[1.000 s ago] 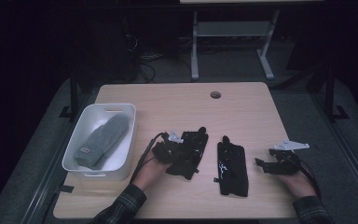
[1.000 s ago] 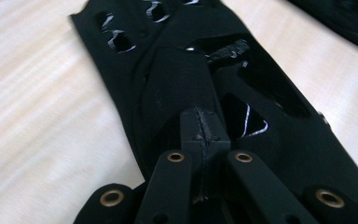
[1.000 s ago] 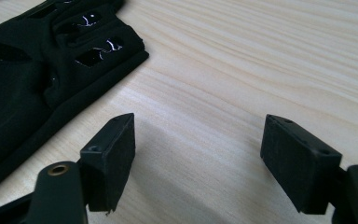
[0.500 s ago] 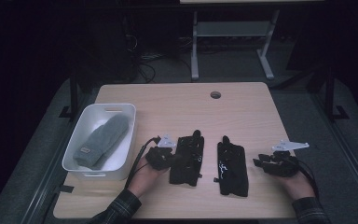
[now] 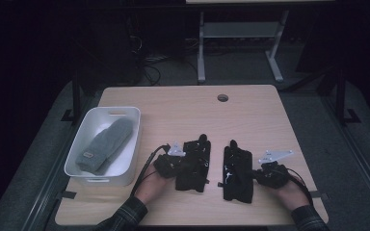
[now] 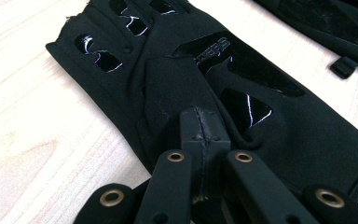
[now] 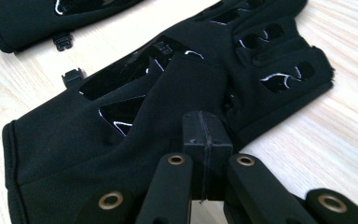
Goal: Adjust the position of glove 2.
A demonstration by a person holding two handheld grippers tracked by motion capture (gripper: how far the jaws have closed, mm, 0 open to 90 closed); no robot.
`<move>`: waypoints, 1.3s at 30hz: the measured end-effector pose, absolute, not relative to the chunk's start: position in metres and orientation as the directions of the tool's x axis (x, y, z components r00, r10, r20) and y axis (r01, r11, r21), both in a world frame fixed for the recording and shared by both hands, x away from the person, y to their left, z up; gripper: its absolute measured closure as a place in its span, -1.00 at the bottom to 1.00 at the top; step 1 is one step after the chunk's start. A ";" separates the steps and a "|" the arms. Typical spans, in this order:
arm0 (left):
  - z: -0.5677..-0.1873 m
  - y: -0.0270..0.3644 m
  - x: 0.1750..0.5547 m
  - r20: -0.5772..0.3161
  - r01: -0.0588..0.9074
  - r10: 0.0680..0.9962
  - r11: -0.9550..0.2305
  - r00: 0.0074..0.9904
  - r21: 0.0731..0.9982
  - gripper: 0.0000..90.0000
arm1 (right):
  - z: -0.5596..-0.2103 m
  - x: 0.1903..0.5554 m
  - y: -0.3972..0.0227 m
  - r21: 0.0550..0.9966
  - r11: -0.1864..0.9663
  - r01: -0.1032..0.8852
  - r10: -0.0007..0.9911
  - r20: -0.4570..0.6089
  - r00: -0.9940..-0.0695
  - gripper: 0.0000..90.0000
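White bin (image 5: 89,166) sits at the far left of the counter (image 5: 250,115), a grey mitten (image 5: 105,146) lying in it, well apart from the work. Next over, the left gripper (image 5: 183,162) comes in low from the person's left hand (image 5: 149,185); its jaws are pressed together on the thumb flap of the left black glove (image 5: 193,163), fabric bunched between the tips, as the left gripper view shows (image 6: 200,123). That glove (image 6: 223,84) lies flat, palm side up with glossy grip patches, fingers pointing away from the person. Just beside it, a strip of bare counter between them, lies the right black glove (image 5: 237,166), set the same way. The right gripper (image 5: 256,174) has just been closing; its jaws now meet on this glove's thumb flap (image 7: 205,93), cloth caught between them. Right hand (image 5: 294,192) rests near the counter's front edge. Both pinches take the thumb, likely because it is the one loose fold that stands up enough to grab; the pair looks laid out side by side for matching or lifting together.
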State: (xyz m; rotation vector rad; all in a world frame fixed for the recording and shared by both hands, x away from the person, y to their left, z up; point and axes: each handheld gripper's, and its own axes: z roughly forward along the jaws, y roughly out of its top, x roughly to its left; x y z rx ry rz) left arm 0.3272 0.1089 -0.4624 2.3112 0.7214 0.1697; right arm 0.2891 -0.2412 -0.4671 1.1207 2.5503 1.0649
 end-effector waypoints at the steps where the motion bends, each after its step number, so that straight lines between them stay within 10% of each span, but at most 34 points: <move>1: -0.462 0.109 0.327 -0.079 0.447 0.537 -0.604 0.840 0.660 0.99 | -0.467 0.290 -0.240 0.669 0.463 0.581 0.694 0.135 -0.708 1.00; 39: -0.458 0.093 0.336 -0.083 0.356 0.395 -0.692 0.915 0.628 0.99 | -0.464 0.302 -0.204 0.661 0.531 0.530 0.624 0.118 -0.772 0.99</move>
